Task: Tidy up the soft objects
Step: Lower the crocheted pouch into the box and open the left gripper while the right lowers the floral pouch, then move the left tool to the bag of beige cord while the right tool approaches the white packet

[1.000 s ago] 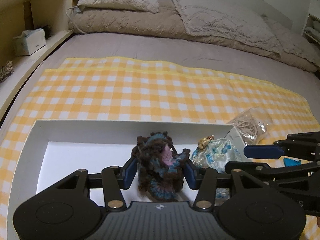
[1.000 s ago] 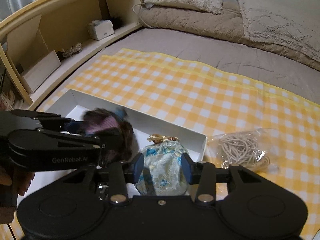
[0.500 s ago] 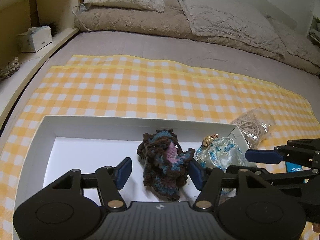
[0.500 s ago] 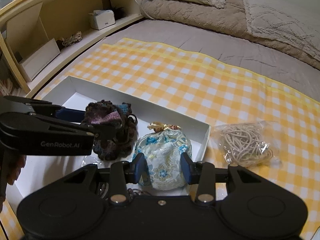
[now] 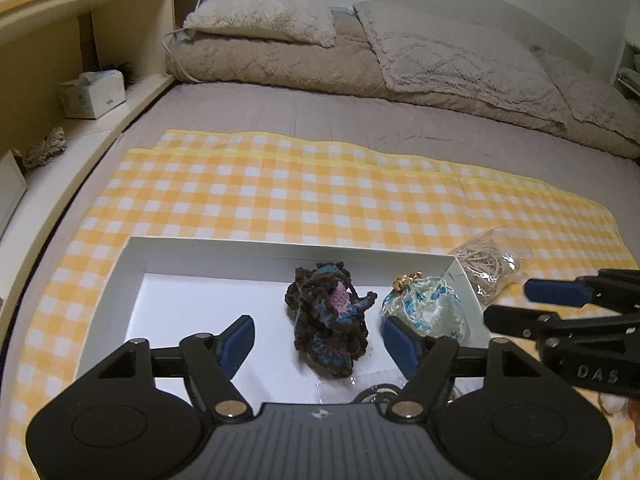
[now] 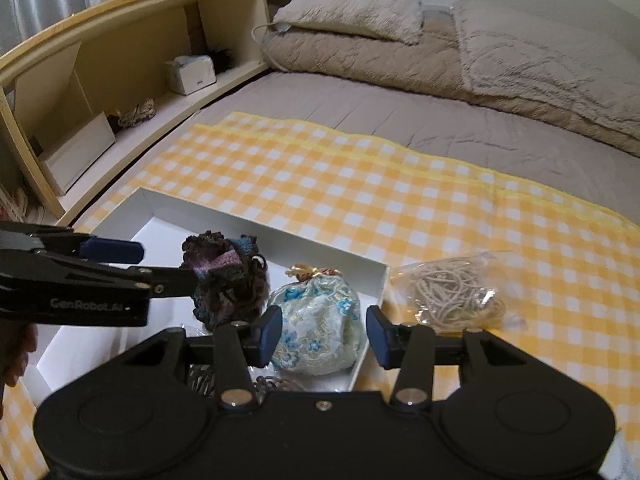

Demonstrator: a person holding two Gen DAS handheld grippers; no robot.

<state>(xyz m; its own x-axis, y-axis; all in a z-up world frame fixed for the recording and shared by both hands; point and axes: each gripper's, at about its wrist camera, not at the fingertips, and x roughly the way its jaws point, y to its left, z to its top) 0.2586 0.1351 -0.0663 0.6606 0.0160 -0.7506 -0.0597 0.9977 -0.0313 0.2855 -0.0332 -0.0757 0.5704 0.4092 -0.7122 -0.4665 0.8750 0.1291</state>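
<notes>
Lying inside the white box (image 5: 120, 276) on the checked cloth (image 5: 320, 188) spread over the bed, the crocheted piece (image 5: 326, 320) rests between the left gripper (image 5: 318, 338), whose fingers stand wide apart and clear of it. Its long axis appears to run from the near edge of the box toward the far wall, with a loose tail sticking out toward the brocade pouch (image 6: 316, 320). That tail could snag a blue pad if the gripper drops carelessly. The right gripper (image 6: 324, 334) also stands apart, straddling the pouch without touching; closing could drag it against the box wall. A bag of cord (image 6: 452, 294) waits outside.
</notes>
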